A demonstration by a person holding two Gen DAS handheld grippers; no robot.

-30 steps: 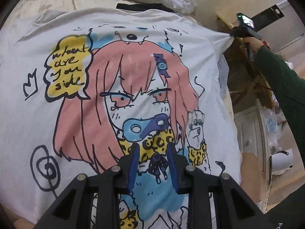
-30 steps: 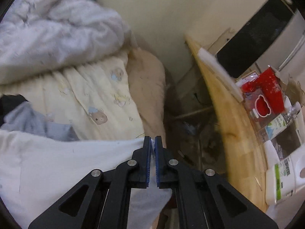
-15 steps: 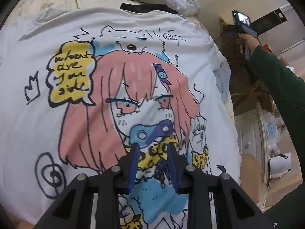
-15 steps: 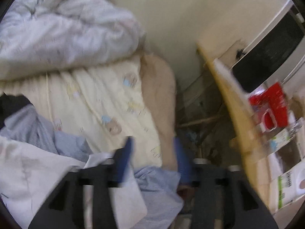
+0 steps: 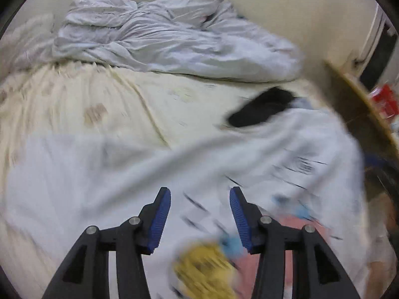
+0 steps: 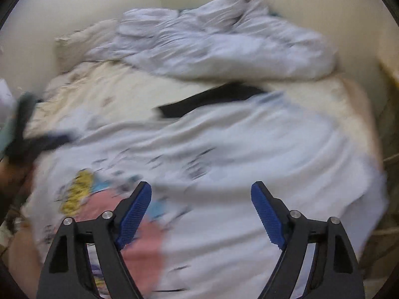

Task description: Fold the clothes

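A white T-shirt (image 5: 249, 164) with a pink, yellow and blue cartoon print lies spread flat on the bed, blurred by motion in both views. My left gripper (image 5: 200, 199) hovers over its plain upper part. Its jaws are opening, and only cloth lying below shows between the blue pads (image 5: 159, 219). In the right wrist view the same T-shirt (image 6: 249, 149) fills the lower half. My right gripper (image 6: 201, 194) stands wide open above it, with nothing pinched. A dark blurred shape (image 6: 27, 134) crosses the shirt's left edge.
A black garment (image 5: 261, 111) lies just beyond the shirt on the cream sheet (image 5: 99, 104). A crumpled grey duvet (image 5: 174, 39) is heaped against the far wall. A wooden tabletop edge (image 5: 359, 104) with red packaging runs along the right side of the bed.
My right gripper has let go of the shirt's corner and opened wide. Both grippers have swung across the shirt, and the bed's far end has come into view. The left jaws have widened.
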